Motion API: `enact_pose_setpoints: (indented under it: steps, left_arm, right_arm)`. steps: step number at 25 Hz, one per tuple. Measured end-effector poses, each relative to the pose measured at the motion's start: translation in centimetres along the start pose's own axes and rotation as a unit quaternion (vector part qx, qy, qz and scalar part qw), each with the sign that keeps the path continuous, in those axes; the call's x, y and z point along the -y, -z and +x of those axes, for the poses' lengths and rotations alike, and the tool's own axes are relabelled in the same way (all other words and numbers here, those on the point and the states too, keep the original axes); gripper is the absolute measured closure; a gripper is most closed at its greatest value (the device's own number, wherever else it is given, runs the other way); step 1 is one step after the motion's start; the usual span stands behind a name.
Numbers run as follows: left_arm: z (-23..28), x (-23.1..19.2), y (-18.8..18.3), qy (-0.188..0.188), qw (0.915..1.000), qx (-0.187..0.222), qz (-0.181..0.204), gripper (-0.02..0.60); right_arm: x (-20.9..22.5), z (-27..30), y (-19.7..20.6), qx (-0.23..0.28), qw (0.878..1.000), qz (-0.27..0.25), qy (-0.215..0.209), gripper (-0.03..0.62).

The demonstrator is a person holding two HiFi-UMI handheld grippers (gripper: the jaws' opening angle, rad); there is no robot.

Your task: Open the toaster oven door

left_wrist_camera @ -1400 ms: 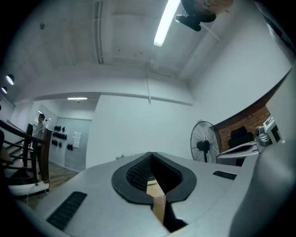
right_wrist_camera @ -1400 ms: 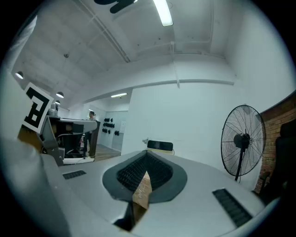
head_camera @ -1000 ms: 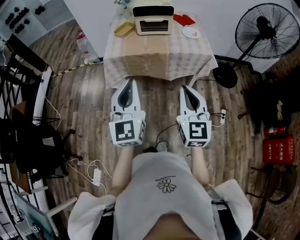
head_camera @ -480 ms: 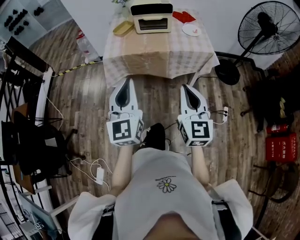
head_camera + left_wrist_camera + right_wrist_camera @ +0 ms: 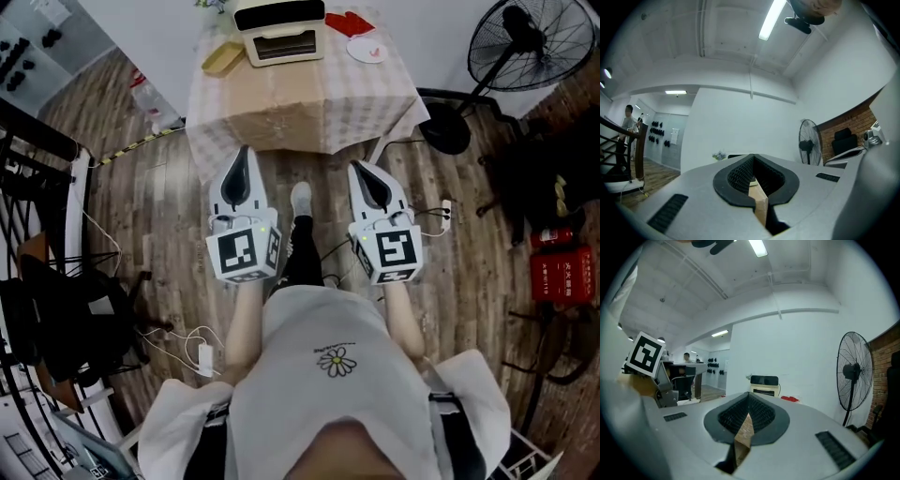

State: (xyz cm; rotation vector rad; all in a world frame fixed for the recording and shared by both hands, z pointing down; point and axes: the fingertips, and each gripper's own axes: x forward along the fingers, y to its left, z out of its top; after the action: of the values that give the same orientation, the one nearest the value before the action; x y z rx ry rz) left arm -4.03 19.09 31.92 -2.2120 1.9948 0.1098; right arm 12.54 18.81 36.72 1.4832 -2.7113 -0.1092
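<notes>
Floorboards of grey-brown wood [image 5: 150,216] fill the left of the head view. Next comes the white left hand-held gripper [image 5: 246,156] with its marker cube, jaws clenched together on nothing, pointing toward the surface draped in a checked cloth [image 5: 366,103] at top centre. Along that surface's far edge sit a yellow tray [image 5: 221,58], then the cream boxy toaster oven [image 5: 279,33], door shut and well apart from both tools, then a white round plate [image 5: 367,49]. The white right hand-held gripper [image 5: 360,171] is likewise clenched and empty. A black standing fan [image 5: 520,47] occupies the upper right.
</notes>
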Motion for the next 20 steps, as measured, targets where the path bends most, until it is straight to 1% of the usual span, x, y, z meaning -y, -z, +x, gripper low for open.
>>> enact_pose_setpoints:
  steps: [7,13,17,20]
  left_arm:
    - [8.1,-1.9,3.3,0.009,0.9998,-0.004,-0.020,0.566]
    - [17.1,-4.7,5.1,0.023,0.9993,-0.009,-0.029,0.566]
    - [23.6,-7.3,5.1,0.032,0.9990,-0.007,-0.032,0.566]
    - [28.3,-9.1,4.3,0.044,0.9988,0.002,-0.022,0.565]
  right_arm:
    - [3.1,6.5,1.6,-0.021,1.000,-0.015,0.015,0.585]
    - [5.8,16.0,2.2,-0.039,0.999,-0.008,0.016,0.585]
    - [7.3,22.9,1.2,-0.045,0.999,-0.007,0.014,0.585]
    - [8.5,28.1,-0.2,-0.041,0.999,0.006,0.016,0.585]
